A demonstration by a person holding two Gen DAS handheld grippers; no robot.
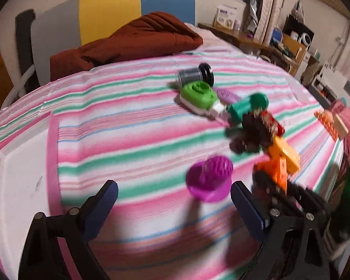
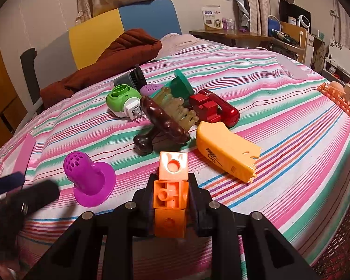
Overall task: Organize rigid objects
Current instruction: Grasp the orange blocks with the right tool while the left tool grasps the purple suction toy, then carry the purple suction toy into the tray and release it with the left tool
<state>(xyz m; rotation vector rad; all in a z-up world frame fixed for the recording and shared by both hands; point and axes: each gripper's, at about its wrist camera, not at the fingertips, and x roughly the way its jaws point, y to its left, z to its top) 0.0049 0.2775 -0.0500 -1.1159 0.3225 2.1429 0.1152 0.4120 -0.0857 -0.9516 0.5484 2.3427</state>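
Observation:
My right gripper (image 2: 172, 185) is shut on a stack of orange toy blocks (image 2: 172, 224), held just above the striped bedspread (image 2: 280, 140). My left gripper (image 1: 173, 193) is open over the bedspread. A purple perforated strainer plug (image 1: 210, 177) lies on its side just ahead of its fingertips, close to the right finger (image 1: 242, 198) and untouched. In the right wrist view the plug (image 2: 88, 177) lies left of the blocks, with the blurred left gripper at the frame's left edge.
Behind lies a pile: a green plug-in device (image 2: 122, 100), a brown massage brush (image 2: 161, 121), a yellow cheese-shaped piece (image 2: 224, 154), a red object (image 2: 212, 107). A pink-rimmed white tray (image 1: 23, 163) sits left, an orange rack (image 2: 336, 98) right, a brown quilt (image 1: 133, 39) behind.

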